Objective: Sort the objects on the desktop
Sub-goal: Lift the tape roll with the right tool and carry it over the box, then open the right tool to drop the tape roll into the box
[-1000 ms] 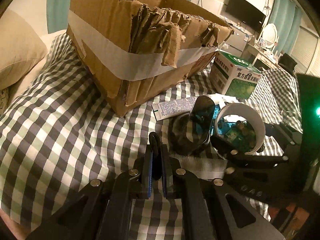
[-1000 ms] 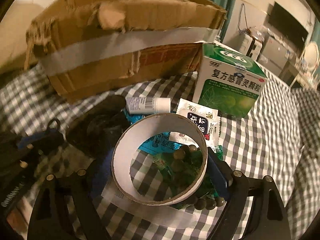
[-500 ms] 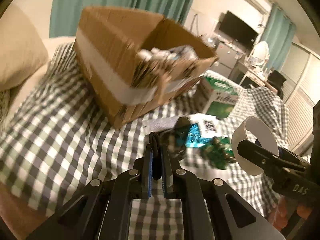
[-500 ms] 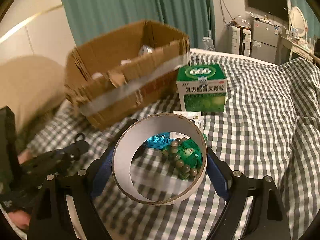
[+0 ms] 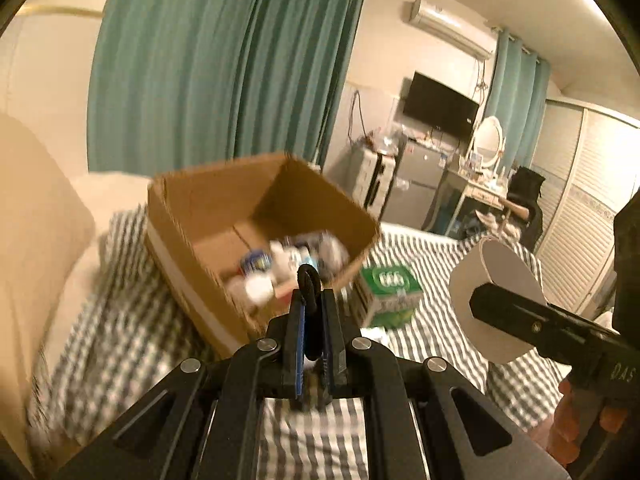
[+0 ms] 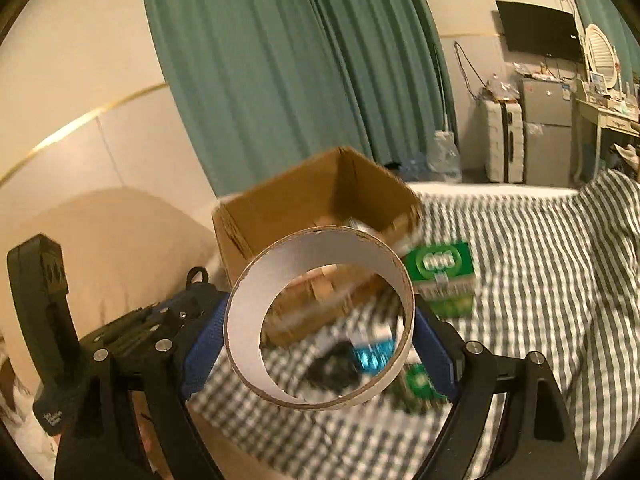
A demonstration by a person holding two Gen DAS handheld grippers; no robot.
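Right tongs [image 6: 320, 332] clamp a white cardboard ring [image 6: 320, 318] above the checked bed [image 6: 540, 280].

The blue pads [image 6: 202, 354] press the ring's outer wall on both sides, its open centre facing the camera. Behind it stands an open cardboard box [image 6: 304, 204], with a green carton [image 6: 444, 276] just to its right on the cloth. Blurred small packets [image 6: 372, 354] lie under the ring. The left tongs [image 6: 196, 280] show at the left, and teal curtains [image 6: 280, 60] hang behind.

the green medicine box [image 5: 390, 294] on the checked cover bore white digits on its top — apparently "999", blurred in both views. the right gripper [image 5: 500, 304] carried the letters "das" on its black body; nothing else was legible.
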